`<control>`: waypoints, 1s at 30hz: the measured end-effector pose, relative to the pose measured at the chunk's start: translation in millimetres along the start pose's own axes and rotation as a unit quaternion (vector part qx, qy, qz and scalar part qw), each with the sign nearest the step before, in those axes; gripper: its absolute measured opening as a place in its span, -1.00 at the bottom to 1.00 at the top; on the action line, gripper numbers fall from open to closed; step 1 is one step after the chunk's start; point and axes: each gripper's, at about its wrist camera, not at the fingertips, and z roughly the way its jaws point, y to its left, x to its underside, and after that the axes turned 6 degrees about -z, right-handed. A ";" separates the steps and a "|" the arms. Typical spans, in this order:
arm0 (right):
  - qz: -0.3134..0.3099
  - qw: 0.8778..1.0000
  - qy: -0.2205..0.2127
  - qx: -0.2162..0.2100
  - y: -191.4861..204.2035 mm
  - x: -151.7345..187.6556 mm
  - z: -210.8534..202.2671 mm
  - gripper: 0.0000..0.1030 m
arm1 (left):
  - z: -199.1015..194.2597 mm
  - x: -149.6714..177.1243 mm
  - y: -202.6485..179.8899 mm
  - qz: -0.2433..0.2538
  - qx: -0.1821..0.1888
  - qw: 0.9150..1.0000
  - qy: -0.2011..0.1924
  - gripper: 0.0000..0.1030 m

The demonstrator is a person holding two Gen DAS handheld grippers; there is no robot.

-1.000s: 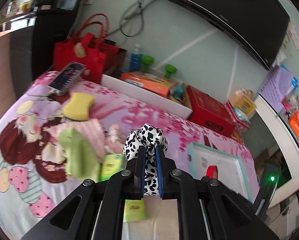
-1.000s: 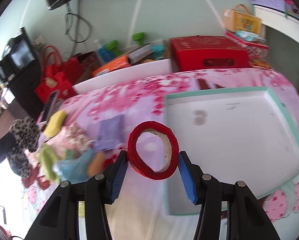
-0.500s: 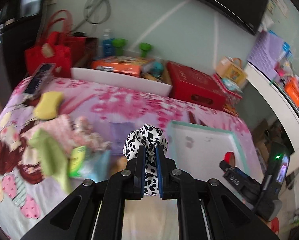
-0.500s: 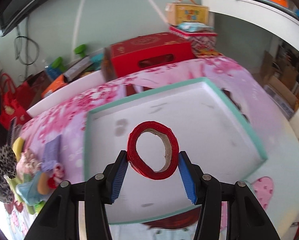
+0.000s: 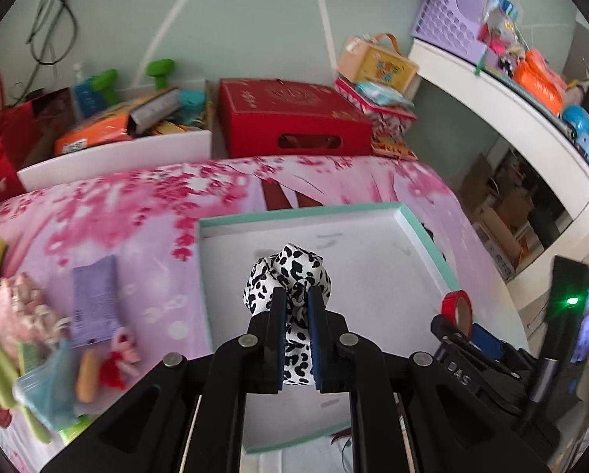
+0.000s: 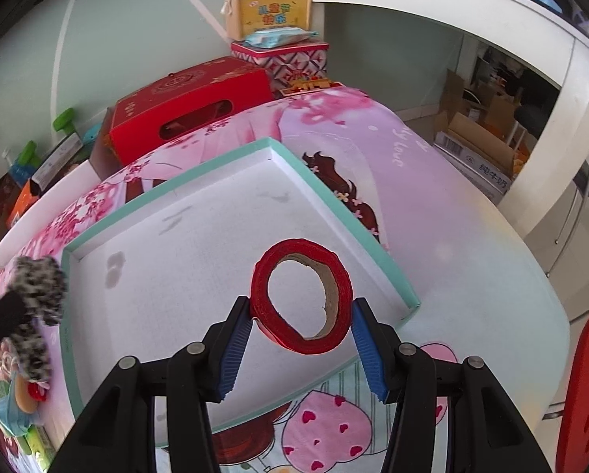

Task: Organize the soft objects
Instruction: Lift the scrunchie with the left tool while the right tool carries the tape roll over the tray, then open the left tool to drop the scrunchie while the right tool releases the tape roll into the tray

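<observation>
Left gripper (image 5: pixel 296 307) pinches scrunchie (image 5: pixel 287 276); right gripper (image 6: pixel 302 327) clamps tape roll (image 6: pixel 301 295). Lower both inside tray (image 6: pixel 176 185) rim before releasing.

I see my left gripper (image 5: pixel 296 307) and right gripper (image 6: pixel 302 325) as black angular frames with silver round screws and ribbed blue finger pads (image 6: pixel 366 349).

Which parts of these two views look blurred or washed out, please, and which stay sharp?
Left wrist view: the spotted scrunchie in the left tool is sharp, while the soft clutter at lower left smears. Right wrist view: the red tape roll is crisp, the scrunchie at the left edge is blurred, and the cloth at right washes out pale.
</observation>
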 end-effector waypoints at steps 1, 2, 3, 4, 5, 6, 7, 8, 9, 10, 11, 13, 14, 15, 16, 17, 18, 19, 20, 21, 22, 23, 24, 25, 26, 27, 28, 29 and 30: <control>0.003 1.000 0.001 0.001 -1.6 -0.3 1.0 0.06 | 6.6 0.5 -2.5 0.003 0.001 1.000 0.005 -0.78; 0.006 1.000 0.002 0.002 -3.8 -1.0 2.9 0.06 | 12.6 1.1 -5.6 0.006 0.003 1.000 0.010 -0.78; 0.010 1.000 0.004 0.004 -6.3 -1.3 4.0 0.06 | 17.7 1.6 -7.0 0.008 0.003 1.000 0.014 -0.78; 0.013 1.000 0.005 0.005 -8.1 -1.3 5.1 0.06 | 23.1 2.4 -8.6 0.011 0.003 1.000 0.019 -0.78; 0.015 1.000 0.006 0.006 -9.1 -1.3 6.0 0.06 | 28.7 3.6 -10.8 0.014 0.003 1.000 0.024 -0.78; 0.018 1.000 0.006 0.006 -10.6 -1.3 6.7 0.06 | 32.5 3.9 -11.4 0.014 0.003 1.000 0.028 -0.78; 0.020 1.000 0.007 0.006 -11.8 -1.4 7.2 0.06 | 35.7 4.4 -12.0 0.015 0.002 0.999 0.030 -0.78; 0.022 1.000 0.007 0.007 -12.8 -1.5 7.5 0.06 | 38.8 4.9 -13.0 0.015 0.001 0.999 0.032 -0.78; 0.023 1.000 0.007 0.006 -13.2 -1.6 7.8 0.06 | 41.5 5.2 -12.7 0.016 0.002 0.999 0.034 -0.78; 0.023 1.000 0.007 0.005 -13.2 -1.7 7.9 0.07 | 43.0 5.4 -12.7 0.016 0.001 0.999 0.036 -0.76; 0.024 1.000 0.007 0.004 -13.1 -1.8 7.9 0.07 | 44.5 5.4 -12.9 0.016 -0.001 0.999 0.037 -0.76; 0.023 1.000 0.007 0.001 -12.3 -2.1 8.3 0.07 | 45.5 4.9 -11.8 0.016 -0.004 0.999 0.038 -0.76; 0.021 1.000 0.007 0.000 -11.4 -2.2 8.5 0.08 | 45.1 4.7 -11.3 0.016 -0.006 0.999 0.037 -0.76; 0.020 1.000 0.007 -0.001 -11.0 -2.3 8.9 0.08 | 44.8 4.2 -10.5 0.016 -0.007 0.999 0.037 -0.71; 0.019 1.000 0.007 -0.002 -10.3 -2.3 9.1 0.08 | 44.1 3.9 -9.5 0.014 -0.008 0.999 0.036 -0.52; 0.019 1.000 0.008 -0.006 -9.6 -2.5 9.3 0.08 | 43.9 3.2 -8.2 0.012 -0.009 0.999 0.036 -0.36; 0.018 1.000 0.009 -0.008 -9.2 -2.7 9.4 0.11 | 43.4 2.6 -6.4 0.009 -0.012 0.999 0.036 -0.03; 0.017 1.000 0.009 -0.010 -8.5 -3.2 9.8 0.14 | 42.0 1.9 -4.2 0.004 -0.014 0.999 0.032 0.15; 0.016 1.000 0.009 -0.009 -7.9 -3.1 9.7 0.25 | 40.5 1.1 -2.3 0.001 -0.016 0.999 0.028 0.17; 0.015 1.000 0.009 -0.008 -7.3 -3.2 9.6 0.34 | 39.4 0.6 -1.1 0.000 -0.017 1.000 0.026 0.19; 0.014 1.000 0.008 -0.007 -6.9 -3.3 9.3 0.37 | 38.6 -0.4 0.7 -0.001 -0.021 1.000 0.023 0.25; 0.015 1.000 0.007 -0.008 -6.8 -3.4 9.2 0.43 | 38.6 -1.4 2.7 -0.003 -0.025 0.999 0.022 0.31; 0.016 1.000 0.007 -0.009 -6.9 -3.5 9.5 0.50 | 38.7 -2.2 4.8 -0.006 -0.028 0.999 0.022 0.43; 0.017 1.000 0.008 -0.012 -6.7 -3.4 10.1 0.54 | 38.9 -2.9 7.4 -0.009 -0.032 0.999 0.021 0.51; 0.017 1.000 0.008 -0.013 -6.9 -3.2 10.4 0.61 | 39.1 -3.4 9.8 -0.012 -0.036 0.999 0.019 0.53; 0.016 1.000 0.009 -0.014 -6.2 -3.0 11.2 0.67 | 39.6 -3.8 12.7 -0.016 -0.042 0.999 0.017 0.60; 0.015 1.000 0.010 -0.015 -5.9 -2.9 11.8 0.70 | 40.4 -4.2 15.7 -0.020 -0.048 0.999 0.016 0.66; 0.013 1.000 0.010 -0.015 -5.0 -2.7 12.4 0.75 | 40.8 -4.3 18.5 -0.024 -0.053 0.998 0.014 0.69; 0.011 1.000 0.010 -0.016 -4.1 -2.3 12.9 0.81 | 41.6 -4.5 21.3 -0.027 -0.059 0.998 0.013 0.72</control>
